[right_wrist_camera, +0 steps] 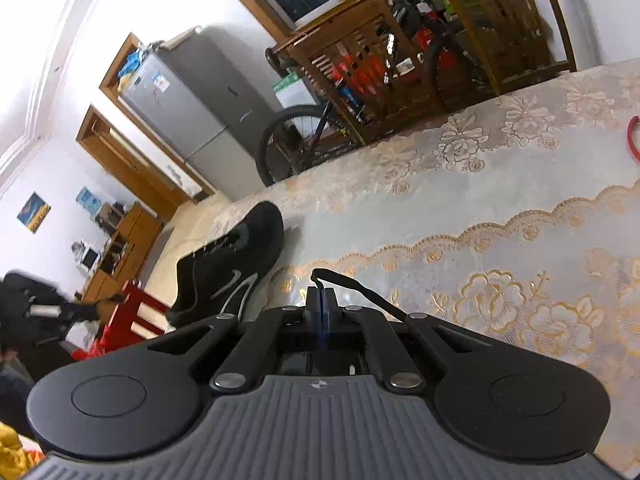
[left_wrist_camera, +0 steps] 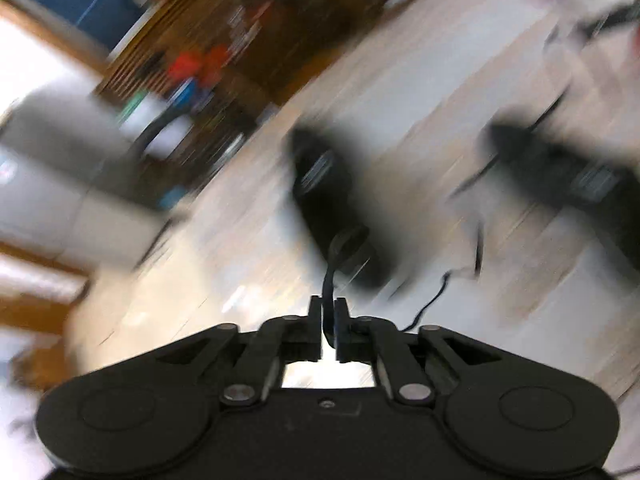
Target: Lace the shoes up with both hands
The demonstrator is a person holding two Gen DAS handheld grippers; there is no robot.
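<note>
The left wrist view is heavily blurred. My left gripper is shut on a black lace that rises from between its fingers to a black shoe just ahead. A second black shoe lies to the right, with loose lace trailing beside it. In the right wrist view my right gripper is shut on a black lace, whose end pokes out above the tips while the rest slants down to the right. A black shoe with a grey swoosh lies on its side, ahead and to the left of it.
The shoes rest on a table under a lace-patterned floral cloth. A red ring lies at its right edge. Beyond the far edge stand wooden chairs, a bicycle and a grey fridge. A red stool stands lower left.
</note>
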